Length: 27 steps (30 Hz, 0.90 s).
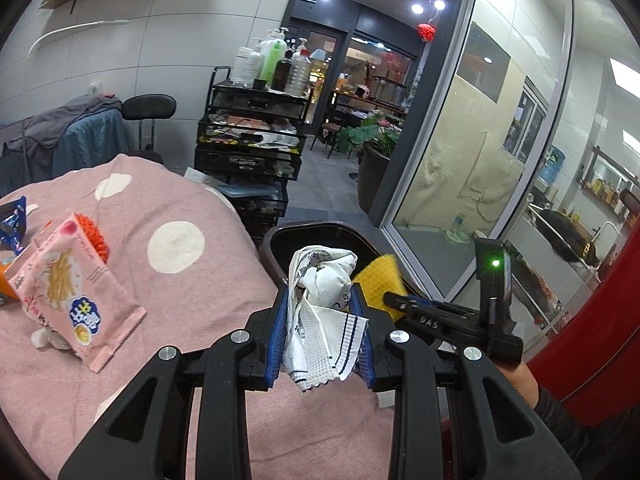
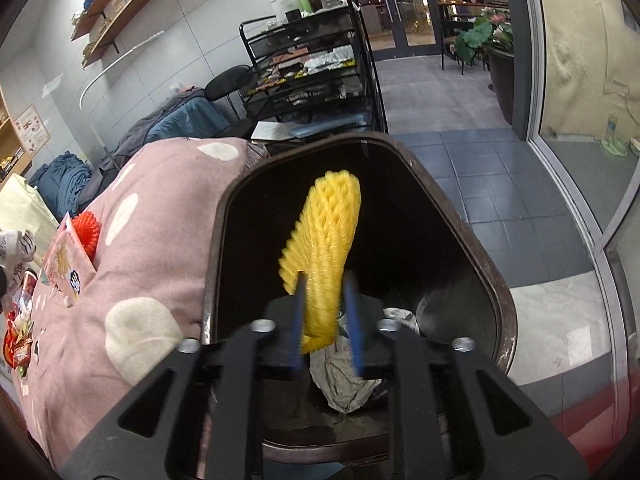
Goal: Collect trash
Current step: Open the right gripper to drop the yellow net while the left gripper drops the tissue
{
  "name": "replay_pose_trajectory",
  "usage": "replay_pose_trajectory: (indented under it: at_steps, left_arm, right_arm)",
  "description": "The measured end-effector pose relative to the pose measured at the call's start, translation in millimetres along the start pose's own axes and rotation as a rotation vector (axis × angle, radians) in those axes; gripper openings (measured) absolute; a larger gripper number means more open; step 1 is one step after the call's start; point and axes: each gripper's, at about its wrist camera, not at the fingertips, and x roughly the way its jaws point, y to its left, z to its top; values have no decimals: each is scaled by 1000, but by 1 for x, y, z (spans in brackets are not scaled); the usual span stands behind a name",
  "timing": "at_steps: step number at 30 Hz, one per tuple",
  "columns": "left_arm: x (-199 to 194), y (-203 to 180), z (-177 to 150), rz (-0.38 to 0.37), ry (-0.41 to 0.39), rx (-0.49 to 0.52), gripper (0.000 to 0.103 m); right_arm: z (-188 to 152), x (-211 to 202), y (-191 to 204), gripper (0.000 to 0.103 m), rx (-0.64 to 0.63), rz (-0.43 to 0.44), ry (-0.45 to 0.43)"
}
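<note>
Partly hidden: bin (image 2: 472, 240) btm, foam net (image 2: 328, 240).

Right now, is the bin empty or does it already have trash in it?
Not empty. The right wrist view shows crumpled grey-white paper lying on the bottom of the dark bin, below the yellow foam net.

Soft pink cloth blanket (image 1: 200, 208), yellow foam net (image 2: 328, 248), glossy snack packet (image 1: 76, 296)

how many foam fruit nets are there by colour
yellow foam net: 1, between the right hand-held gripper's fingers over the bin
orange foam net: 1, on the pink blanket
total: 2
</note>
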Motion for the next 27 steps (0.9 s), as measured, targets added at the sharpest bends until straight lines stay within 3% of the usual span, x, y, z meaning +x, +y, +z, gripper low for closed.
replay_pose_trajectory:
  at_steps: [1, 2, 16, 27]
  left_arm:
    - [2, -1, 0, -3, 4, 2, 30]
    - [4, -3, 0, -6, 9, 4, 30]
    - [36, -21, 7, -51, 68, 25, 30]
    - [86, -34, 17, -66, 175, 43, 30]
  right_arm:
    - [-2, -1, -2, 60, 16, 0, -5]
    - [-4, -3, -4, 62, 33, 8, -19]
    - [-6, -31, -15, 74, 85, -30, -120]
    - [0, -60, -26, 82, 129, -79, -229]
